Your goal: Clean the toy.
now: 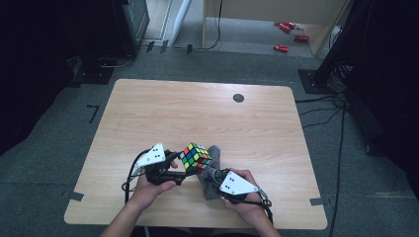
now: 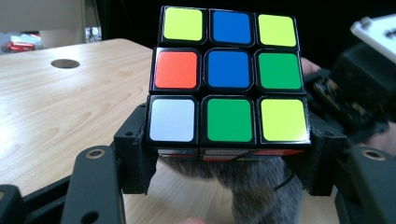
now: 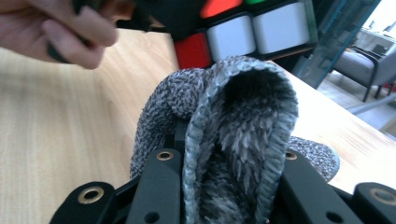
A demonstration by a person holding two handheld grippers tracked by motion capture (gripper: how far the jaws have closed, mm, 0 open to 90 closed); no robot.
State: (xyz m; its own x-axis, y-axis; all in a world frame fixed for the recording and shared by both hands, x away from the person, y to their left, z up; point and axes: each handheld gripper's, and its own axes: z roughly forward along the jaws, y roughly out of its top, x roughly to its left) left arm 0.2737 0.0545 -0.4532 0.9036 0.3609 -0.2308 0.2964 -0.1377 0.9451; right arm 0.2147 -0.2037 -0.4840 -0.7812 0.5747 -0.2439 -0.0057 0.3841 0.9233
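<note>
Left gripper clamps the cube; right gripper pinches the grey cloth beneath it.

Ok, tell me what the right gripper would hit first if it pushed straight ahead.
Probably the Rubik's cube: the right gripper, shut on the grey cloth, points at its underside, close ahead, though depth is uncertain.

Bare tabletop beyond (cube nearside)

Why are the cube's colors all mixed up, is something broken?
Nothing looks broken. The cube is just scrambled: its face mixes yellow, blue, orange, green and white. The left gripper clamps it above the table, and the right gripper holds a grey cloth beneath.
</note>
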